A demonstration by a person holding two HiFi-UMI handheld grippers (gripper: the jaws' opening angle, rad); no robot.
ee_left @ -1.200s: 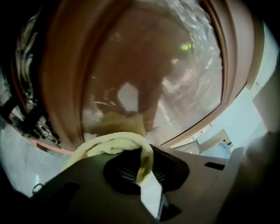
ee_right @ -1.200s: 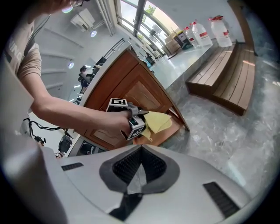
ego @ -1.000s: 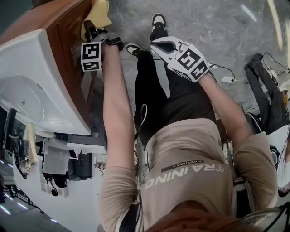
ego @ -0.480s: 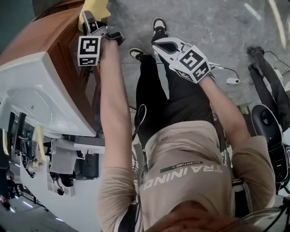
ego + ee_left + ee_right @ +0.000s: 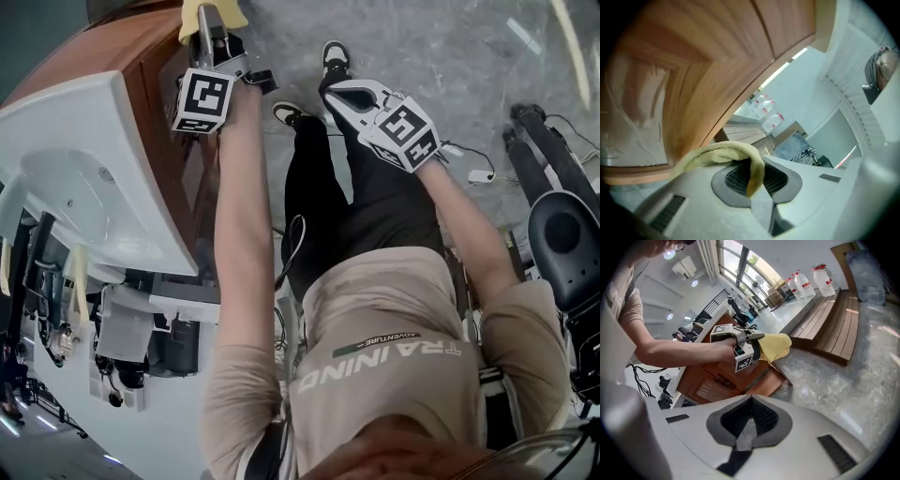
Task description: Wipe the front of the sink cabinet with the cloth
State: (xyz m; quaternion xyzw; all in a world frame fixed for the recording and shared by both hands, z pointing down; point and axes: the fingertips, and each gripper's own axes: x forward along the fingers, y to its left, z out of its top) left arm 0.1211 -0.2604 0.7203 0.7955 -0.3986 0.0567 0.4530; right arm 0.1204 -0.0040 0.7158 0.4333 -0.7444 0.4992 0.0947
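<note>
Jaws of the left gripper (image 5: 754, 180) pinch a fold of yellow cloth (image 5: 724, 153) by the cabinet front (image 5: 684, 79)'s far end, while the right gripper (image 5: 747, 420)'s jaws sit closed and empty; hard rubbing could tug the cloth free.

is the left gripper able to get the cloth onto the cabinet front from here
Probably yes: the left gripper is shut on the cloth right beside the cabinet front, with nothing between them.
</note>
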